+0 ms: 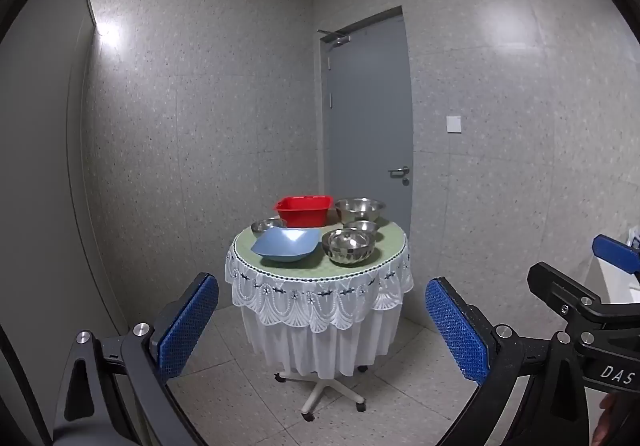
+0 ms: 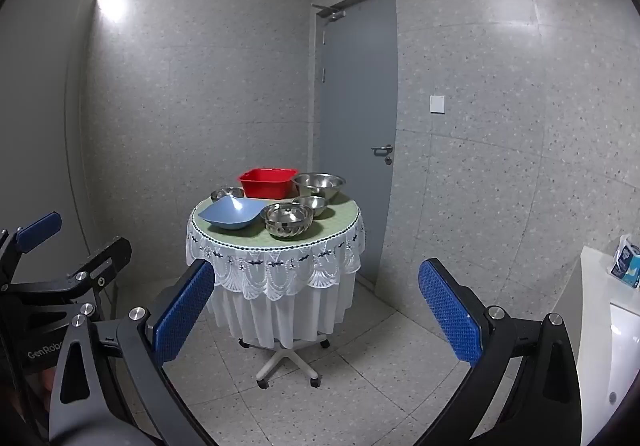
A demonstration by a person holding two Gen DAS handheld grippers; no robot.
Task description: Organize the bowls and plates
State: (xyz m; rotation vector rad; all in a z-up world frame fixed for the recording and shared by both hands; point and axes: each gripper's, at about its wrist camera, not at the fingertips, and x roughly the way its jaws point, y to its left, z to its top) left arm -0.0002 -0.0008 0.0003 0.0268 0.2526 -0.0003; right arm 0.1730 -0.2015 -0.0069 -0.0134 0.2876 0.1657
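Left gripper (image 1: pixel 322 326), right gripper (image 2: pixel 316 312): both spread wide, empty, side by side, well short of table (image 1: pixel 376 266). Ahead on it: blue plate (image 1: pixel 286 244), fluted steel bowl (image 1: pixel 349 245), red basin (image 1: pixel 304 210), three plain steel bowls. Risk: wheeled base may roll if nudged; slick steel may slip from pads.

A round tabletop (image 1: pixel 384 246) covered in green with a white lace skirt was seen. On it were set a red tub (image 1: pixel 305 210), a blue square bowl (image 1: pixel 286 244), a large steel bowl (image 1: pixel 360 209), a ribbed steel bowl (image 1: pixel 349 246) and two small steel bowls (image 1: pixel 267 226), (image 1: pixel 361 227).
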